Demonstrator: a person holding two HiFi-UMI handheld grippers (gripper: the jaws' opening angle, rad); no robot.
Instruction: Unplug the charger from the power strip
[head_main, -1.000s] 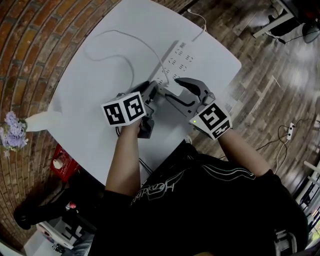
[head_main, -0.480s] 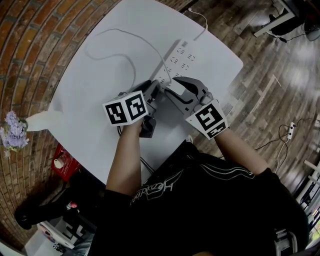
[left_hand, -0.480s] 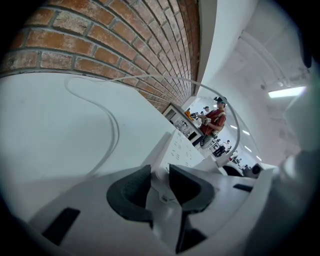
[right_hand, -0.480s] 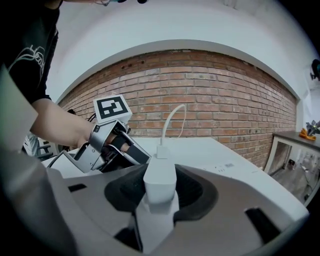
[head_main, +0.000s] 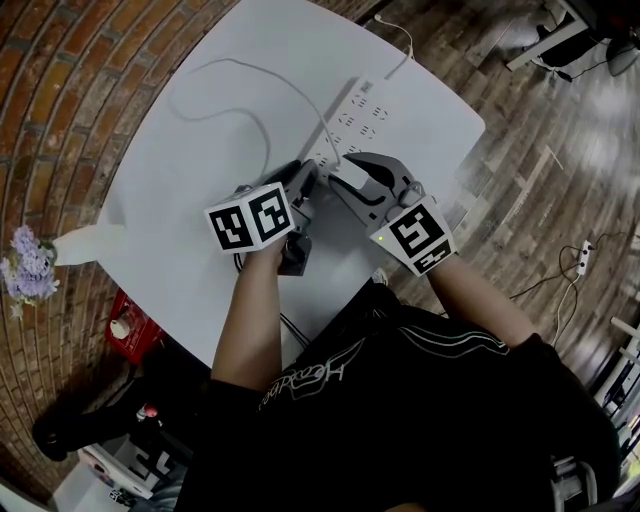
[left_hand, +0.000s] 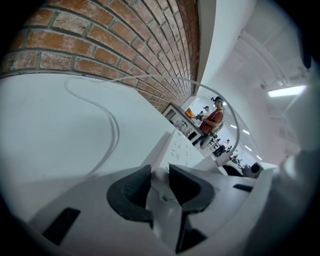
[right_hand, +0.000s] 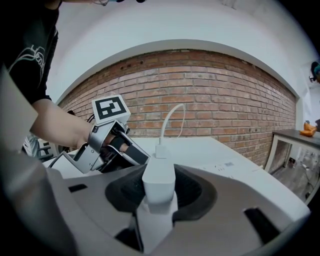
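- Two grippers share this step: my right gripper (right_hand: 160, 195) takes the charger (right_hand: 159, 170), and my left gripper (left_hand: 159, 187) steadies the power strip (head_main: 352, 118).
- My right jaws have just been closing with the charger standing between them. In the right gripper view the dark pads look to touch both of its sides, so I count it as gripped.
- My left jaws are clamped on the near end of the power strip, whose white body runs away from them toward 1 o'clock.
- To do it well, I think the grip must be firm before any pull, because the smooth white shell may slip between the pads.
- The pull should go straight out of the socket, along the pins and not sideways. A tilt could jam the pins or lift the strip.
- The left gripper should press the strip to the table (head_main: 200, 150) during the pull, otherwise the strip may come up with the charger.
- The charger is a small white block with rounded edges, upright and still plugged in at the near end of the strip.
- A thin white cable (right_hand: 167, 120) leaves its top at 12 o'clock. In the head view it loops over the table toward 10 o'clock.
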